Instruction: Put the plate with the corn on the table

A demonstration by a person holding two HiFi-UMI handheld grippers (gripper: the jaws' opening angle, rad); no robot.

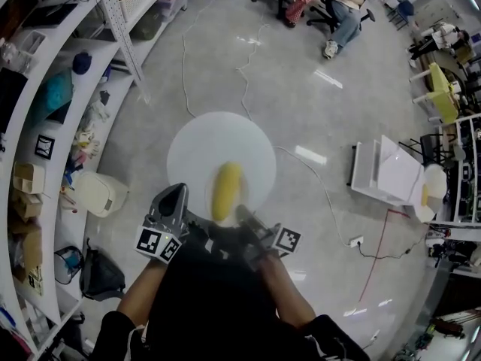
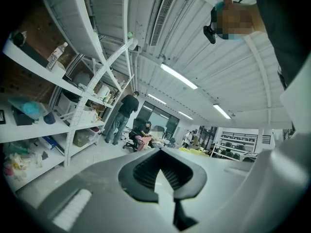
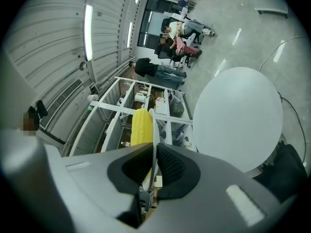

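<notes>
A yellow corn cob point(image 1: 226, 191) lies on a small white plate point(image 1: 244, 192), held over the near edge of the round white table point(image 1: 218, 141). My right gripper point(image 1: 246, 218) is shut on the plate's near rim. In the right gripper view the plate point(image 3: 154, 125) shows edge-on between the jaws of the right gripper point(image 3: 154, 165), with the corn point(image 3: 141, 126) on its left and the table point(image 3: 238, 113) to the right. My left gripper point(image 1: 173, 205) hangs just left of the plate, jaws together and empty. In its own view the left gripper point(image 2: 163, 178) points up across the room.
White shelving point(image 1: 45, 119) full of boxes and items runs along the left, with a white container point(image 1: 98, 194) and a black bag point(image 1: 101, 274) on the floor beside it. A white unit point(image 1: 391, 173) stands at the right. Cables cross the floor. People sit at the back point(image 1: 334, 2).
</notes>
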